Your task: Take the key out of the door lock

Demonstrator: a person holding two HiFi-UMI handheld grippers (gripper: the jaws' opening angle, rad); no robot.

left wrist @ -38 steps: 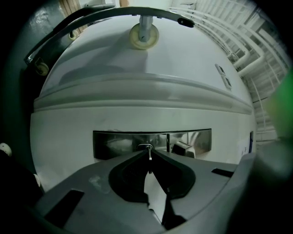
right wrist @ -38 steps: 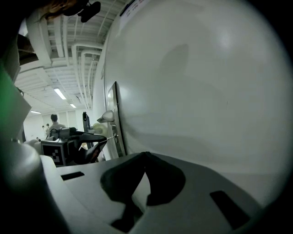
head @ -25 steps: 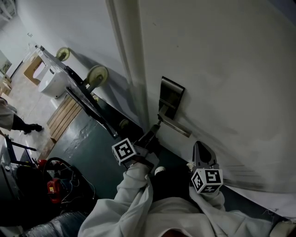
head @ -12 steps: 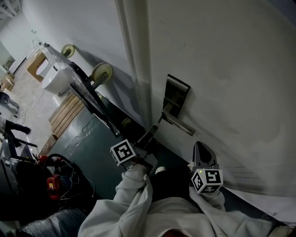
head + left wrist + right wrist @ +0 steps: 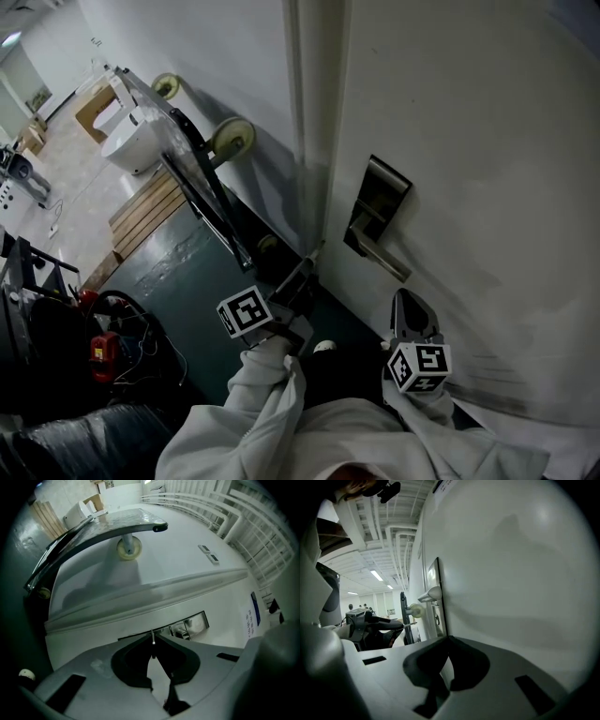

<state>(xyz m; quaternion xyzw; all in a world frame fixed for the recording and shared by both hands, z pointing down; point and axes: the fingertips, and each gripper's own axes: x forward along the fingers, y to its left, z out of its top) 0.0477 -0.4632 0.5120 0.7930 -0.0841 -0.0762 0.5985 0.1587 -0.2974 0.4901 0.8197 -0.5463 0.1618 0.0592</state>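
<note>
The left gripper [image 5: 153,636] has its jaws pressed together on the key [image 5: 153,642], a thin metal sliver seen edge-on that stands up from the meeting jaw tips. The key is clear of the door [image 5: 469,141]: the lock plate [image 5: 189,625] lies beyond the tips and off to their right, with bare door surface directly ahead of them. In the head view this gripper points at the door's edge, the lever handle [image 5: 382,255] to its right and apart from it. The right gripper [image 5: 447,639] has its jaws closed tip to tip with nothing between them. It sits close beside the door face, which fills the space to its right, while the lock plate, seen edge-on, and the handle lie ahead and above the tips. To the left of the left gripper, a wheeled trolley [image 5: 202,183] leans against the wall.
</note>
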